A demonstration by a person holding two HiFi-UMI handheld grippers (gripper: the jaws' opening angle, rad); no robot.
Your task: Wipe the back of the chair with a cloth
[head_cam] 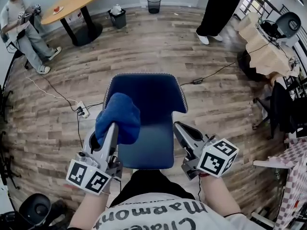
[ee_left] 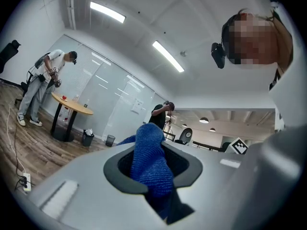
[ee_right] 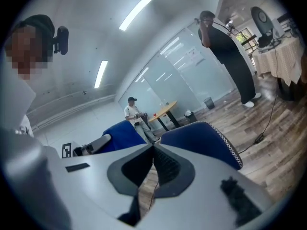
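Observation:
A blue chair (head_cam: 148, 99) stands right in front of me, its back (head_cam: 144, 75) on the far side and its seat near me. My left gripper (head_cam: 111, 127) is shut on a blue cloth (head_cam: 118, 117), bunched above the seat's left side. The left gripper view shows the cloth (ee_left: 152, 159) pinched between the jaws. My right gripper (head_cam: 176, 126) hovers over the seat's right edge, jaws shut with nothing between them. In the right gripper view the chair back (ee_right: 204, 140) rises just beyond my right gripper (ee_right: 153, 150).
A power strip (head_cam: 82, 110) and cables lie on the wood floor left of the chair. A round table (head_cam: 74, 4), two bins (head_cam: 117, 18), a seated person (head_cam: 21, 30) and a standing person (head_cam: 218, 11) are farther off. A cluttered desk (head_cam: 266, 47) stands at right.

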